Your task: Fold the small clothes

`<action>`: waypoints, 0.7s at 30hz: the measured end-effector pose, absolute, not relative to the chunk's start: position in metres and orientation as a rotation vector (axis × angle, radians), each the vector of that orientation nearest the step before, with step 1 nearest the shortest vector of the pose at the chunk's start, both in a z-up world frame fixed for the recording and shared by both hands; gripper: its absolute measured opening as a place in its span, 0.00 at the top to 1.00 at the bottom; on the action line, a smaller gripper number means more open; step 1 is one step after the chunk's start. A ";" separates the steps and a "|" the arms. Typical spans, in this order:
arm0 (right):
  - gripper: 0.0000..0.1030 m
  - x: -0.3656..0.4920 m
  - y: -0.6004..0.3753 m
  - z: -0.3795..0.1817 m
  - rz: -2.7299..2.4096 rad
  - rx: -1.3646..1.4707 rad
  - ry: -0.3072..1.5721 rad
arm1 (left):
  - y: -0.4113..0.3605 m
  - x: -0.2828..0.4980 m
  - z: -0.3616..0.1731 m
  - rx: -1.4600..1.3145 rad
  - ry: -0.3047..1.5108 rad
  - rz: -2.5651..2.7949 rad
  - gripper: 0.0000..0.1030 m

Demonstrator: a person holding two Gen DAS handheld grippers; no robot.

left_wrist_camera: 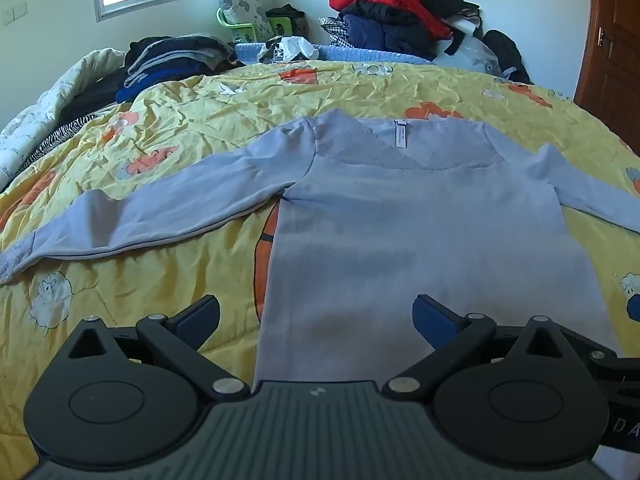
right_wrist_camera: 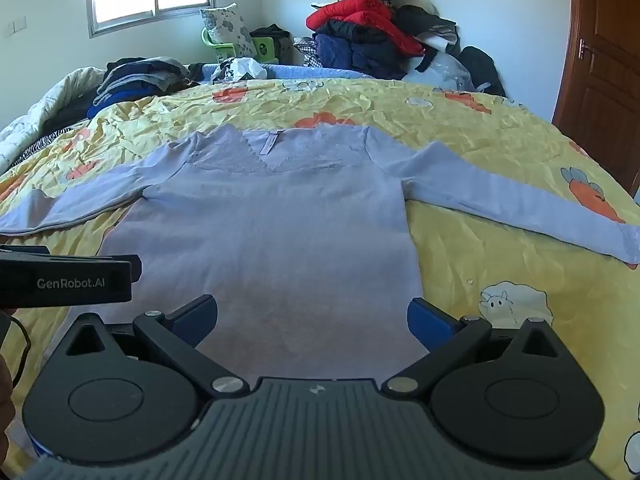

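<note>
The left gripper (left_wrist_camera: 316,314) has its jaws spread wide with nothing between them; its blue-padded fingertips (left_wrist_camera: 430,314) hover above the lower body of the lilac sweater (left_wrist_camera: 420,216), the left finger over the yellow quilt (left_wrist_camera: 168,128) just beside the garment's edge. Whether the pads actually touch the fabric cannot be told. The right gripper (right_wrist_camera: 312,314) is equally wide open and holds nothing, poised over the hem end of the same sweater (right_wrist_camera: 276,216), its right fingertip (right_wrist_camera: 424,316) near the garment's right edge. The black body of the left gripper (right_wrist_camera: 68,280), marked GenRobot.AI, shows at the left side of the right wrist view, just beside the right one.

The sweater lies flat on the quilt, neckline and label away from the grippers, both sleeves spread out to the sides. Beyond the quilt, a stack of dark folded clothes (left_wrist_camera: 176,60) sits at the left, and a heap of red and dark jackets (right_wrist_camera: 372,28) rises against the far wall beside a brown door (right_wrist_camera: 600,60)
</note>
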State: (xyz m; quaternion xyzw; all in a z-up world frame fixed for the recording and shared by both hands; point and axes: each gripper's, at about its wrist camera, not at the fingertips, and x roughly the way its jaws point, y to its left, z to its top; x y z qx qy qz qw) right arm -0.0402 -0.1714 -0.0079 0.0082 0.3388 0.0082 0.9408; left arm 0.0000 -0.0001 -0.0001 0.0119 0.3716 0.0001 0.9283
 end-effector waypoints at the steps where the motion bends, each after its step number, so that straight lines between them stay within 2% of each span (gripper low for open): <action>1: 0.01 -0.040 -0.172 -0.008 0.017 0.018 0.691 | 0.000 0.000 0.000 0.031 0.758 0.002 0.00; 21: 0.01 -0.037 -0.174 -0.011 0.020 0.043 0.705 | 0.002 -0.002 0.001 0.038 0.757 0.010 0.00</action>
